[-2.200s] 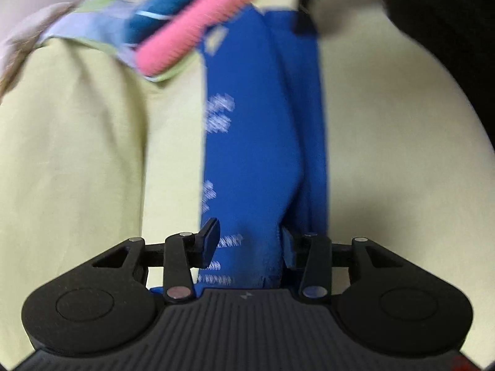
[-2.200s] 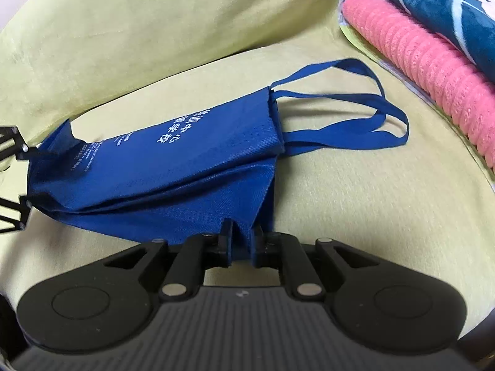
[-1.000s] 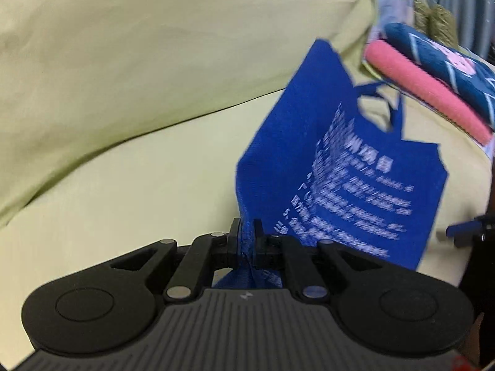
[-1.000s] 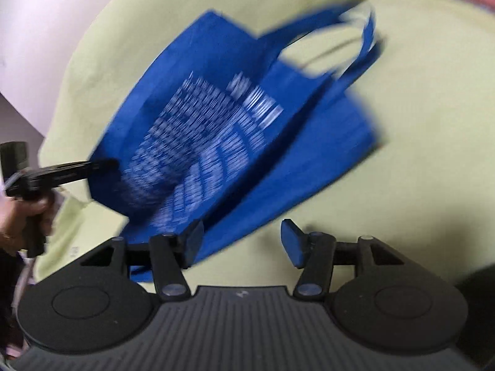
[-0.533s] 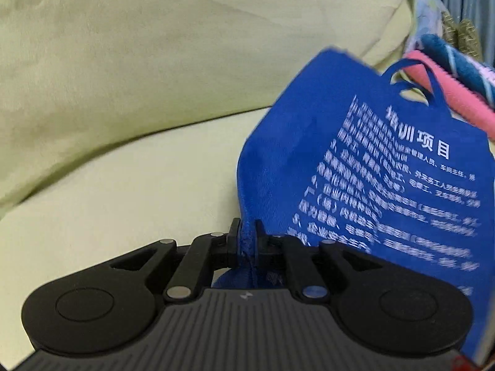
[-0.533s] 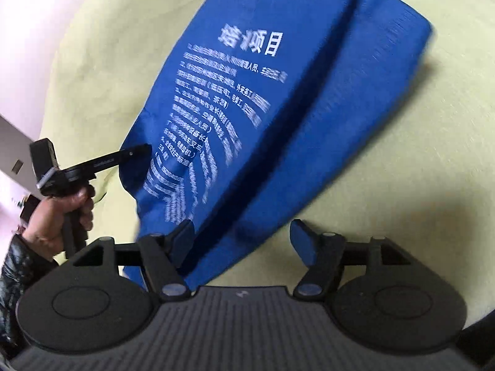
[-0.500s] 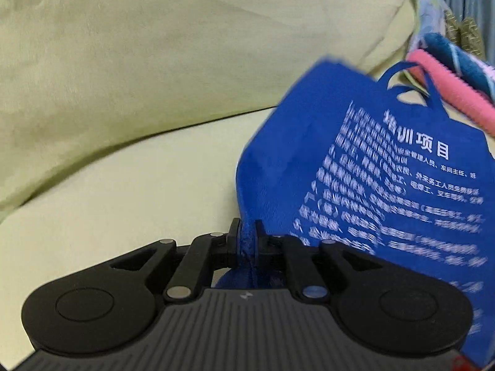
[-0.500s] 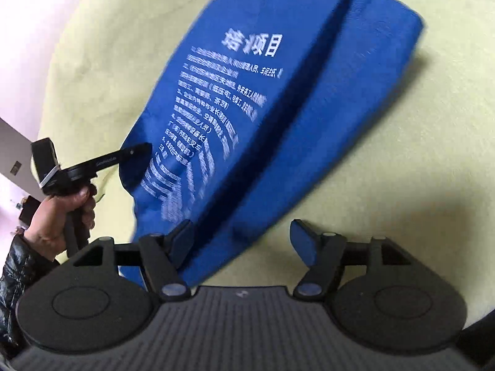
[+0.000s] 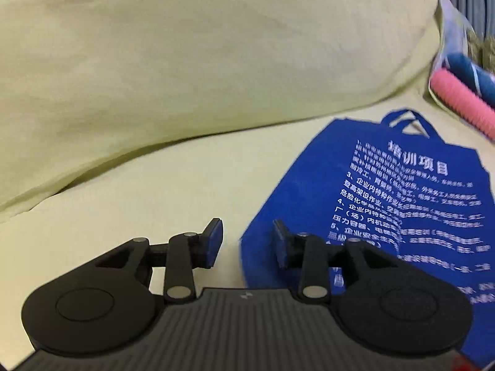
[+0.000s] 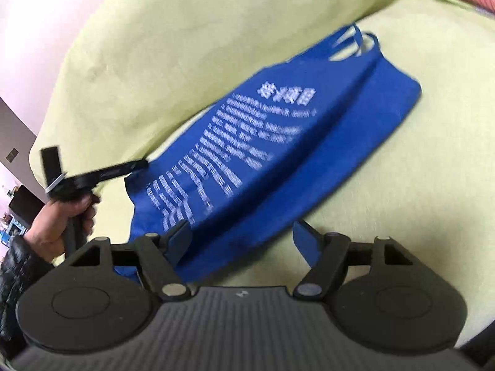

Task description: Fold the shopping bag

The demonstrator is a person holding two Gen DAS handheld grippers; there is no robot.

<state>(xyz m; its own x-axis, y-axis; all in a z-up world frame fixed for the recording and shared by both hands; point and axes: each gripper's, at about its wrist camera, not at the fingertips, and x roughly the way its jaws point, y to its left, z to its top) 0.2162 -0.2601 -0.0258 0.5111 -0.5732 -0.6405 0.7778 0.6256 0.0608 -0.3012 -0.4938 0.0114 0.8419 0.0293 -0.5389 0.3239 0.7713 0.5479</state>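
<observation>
Item: blue shopping bag (image 10: 278, 154), non-woven, white print face up, lying flat on the yellow-green cushion (image 9: 108, 191). Its long axis runs diagonally away from your right gripper (image 10: 239, 236), bottom edge nearest those fingers, handles (image 10: 352, 43) at the far end. Your right gripper's fingers stand wide apart and hold nothing; the bag's near edge lies just ahead of and partly between them. Your left gripper (image 9: 247, 238) is likewise parted and empty, with the bag's side edge just beside its right finger. Judgement: either hand can regrip; the left sits closer to a corner. A pink roll (image 9: 464, 102) lies beyond the handles.
</observation>
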